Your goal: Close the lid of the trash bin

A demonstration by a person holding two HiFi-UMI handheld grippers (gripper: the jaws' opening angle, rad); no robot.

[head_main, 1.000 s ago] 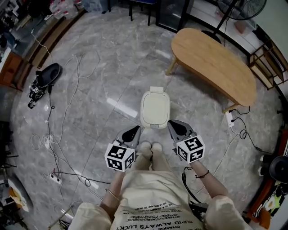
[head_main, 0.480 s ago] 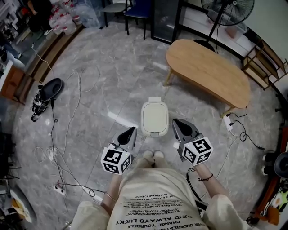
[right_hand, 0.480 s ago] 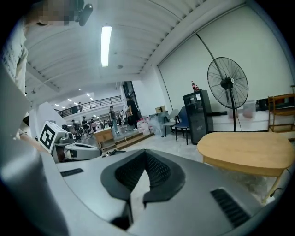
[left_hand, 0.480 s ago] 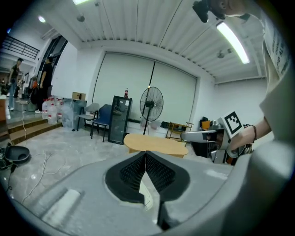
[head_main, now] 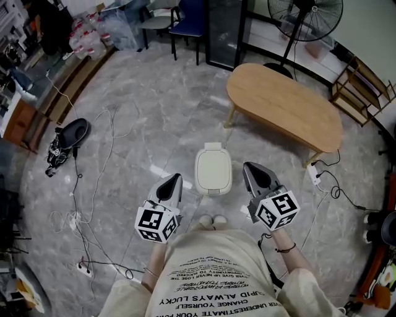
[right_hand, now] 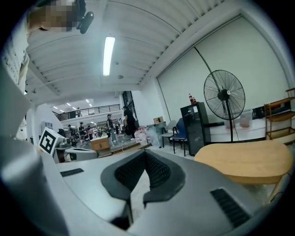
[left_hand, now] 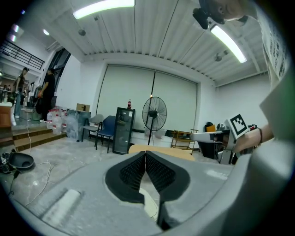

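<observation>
A cream trash bin [head_main: 213,168] stands on the marble floor just ahead of the person's feet, its lid down flat. My left gripper [head_main: 174,180] hangs to the bin's left, above the floor, jaws shut with nothing between them. My right gripper [head_main: 250,168] hangs to the bin's right, also shut and empty. Neither touches the bin. In the left gripper view the pads [left_hand: 145,162] meet at the tip and a sliver of the bin [left_hand: 148,203] shows below them. The right gripper view shows its pads [right_hand: 145,159] pressed together, pointing across the room.
A low wooden table [head_main: 284,105] stands beyond the bin to the right. Cables [head_main: 93,161] and a power strip [head_main: 83,269] trail over the floor at left; another strip [head_main: 314,175] lies right. A standing fan [head_main: 304,18], black cabinet [head_main: 224,31] and chairs [head_main: 158,21] line the far side.
Both grippers have risen away from the bin and drawn apart slightly, still shut. The bin looks smaller and farther below as the head view lifted.
</observation>
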